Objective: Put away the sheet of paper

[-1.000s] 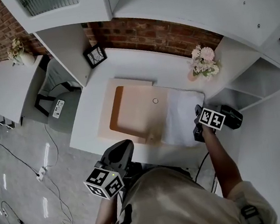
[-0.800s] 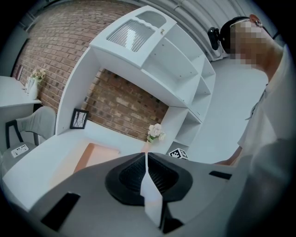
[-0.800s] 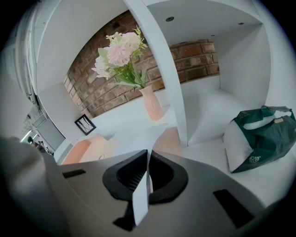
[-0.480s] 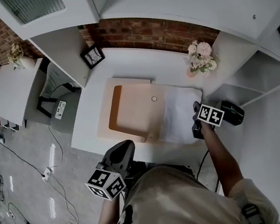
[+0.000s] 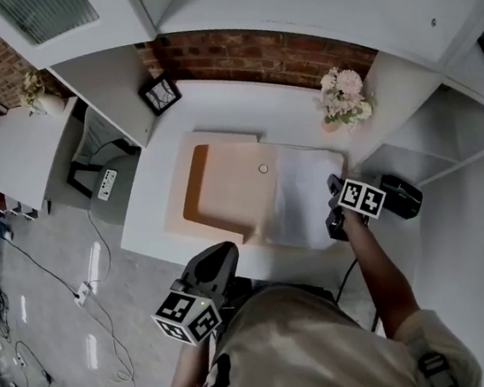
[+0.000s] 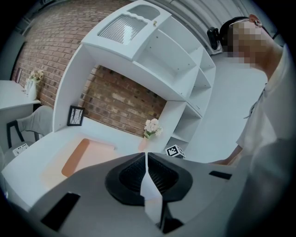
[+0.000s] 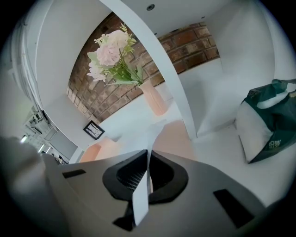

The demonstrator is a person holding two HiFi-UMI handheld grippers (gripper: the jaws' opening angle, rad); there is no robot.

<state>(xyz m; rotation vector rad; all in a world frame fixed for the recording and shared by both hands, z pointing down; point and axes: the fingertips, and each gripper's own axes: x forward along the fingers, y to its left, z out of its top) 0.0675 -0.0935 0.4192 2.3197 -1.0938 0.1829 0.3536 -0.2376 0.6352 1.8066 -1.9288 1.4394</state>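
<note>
Head view: right arm (image 5: 379, 269) extended, right gripper (image 5: 334, 219) fingers clamping sheet of paper (image 5: 300, 196); left gripper (image 5: 219, 256) fingers together.

The left tool (image 6: 146, 159), jaws together, faces a peach desk mat (image 6: 88, 159).

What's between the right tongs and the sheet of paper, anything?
Nothing visible. The right tongs are shut on the sheet of paper at its right edge. The flowers stand apart, further back on the desk.
</note>
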